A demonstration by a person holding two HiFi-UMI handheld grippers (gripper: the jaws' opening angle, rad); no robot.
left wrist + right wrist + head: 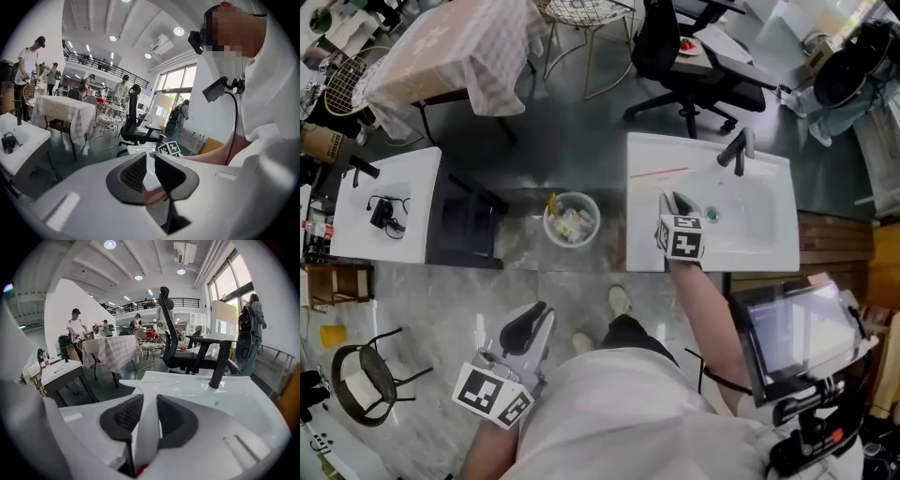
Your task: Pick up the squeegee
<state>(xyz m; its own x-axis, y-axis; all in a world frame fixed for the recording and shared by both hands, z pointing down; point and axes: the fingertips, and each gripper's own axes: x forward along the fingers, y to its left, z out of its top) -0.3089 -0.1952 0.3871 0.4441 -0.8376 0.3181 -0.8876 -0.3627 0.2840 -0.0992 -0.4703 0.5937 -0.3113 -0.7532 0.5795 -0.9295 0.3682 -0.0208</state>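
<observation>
- Squeegee [146, 439] is sitting squeezed in the right gripper [150, 401], long side pointing straight ahead along its jaws.
- Left gripper [150, 159] is hanging farther back, slightly open, empty.

A: Room over the white washbasin [764, 239]?
B: The bowl lies open from above and from its near edge. A black faucet [737, 150] stands at the back rim, beyond the right gripper [675, 202]. A thin red stick [659, 172] lies on the left ledge.
A: Left of it?
B: A filled waste bin [572, 218] takes the floor gap between the basin and a black side table [469, 230]. An office chair [675, 56] stands behind the basin.
</observation>
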